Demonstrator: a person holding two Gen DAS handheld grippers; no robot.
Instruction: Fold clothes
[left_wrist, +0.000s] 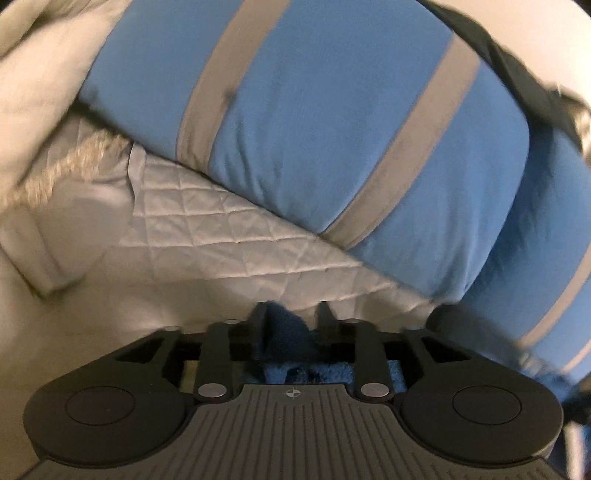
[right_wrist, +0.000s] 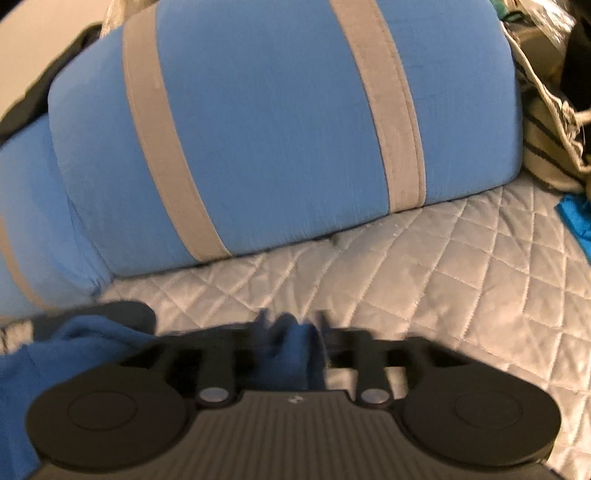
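A dark blue fleece garment (left_wrist: 284, 332) lies bunched between the fingers of my left gripper (left_wrist: 291, 308). The jaws stand apart and the cloth does not fill the gap, resting loosely against the left finger. In the right wrist view the same kind of dark blue cloth (right_wrist: 291, 350) sits between the fingers of my right gripper (right_wrist: 293, 317), blurred, with more of it spreading out to the left (right_wrist: 74, 350). Those jaws also stand apart, with no clear pinch on the cloth. Both grippers hover low over a grey quilted cover (right_wrist: 443, 277).
A big light-blue pillow with grey stripes (left_wrist: 314, 110) (right_wrist: 277, 129) fills the space just ahead, with a second one beside it (right_wrist: 33, 221). Dark clothing (left_wrist: 517, 62) lies behind. A striped cream bag (right_wrist: 546, 155) and a bright blue item (right_wrist: 576, 218) sit at the right.
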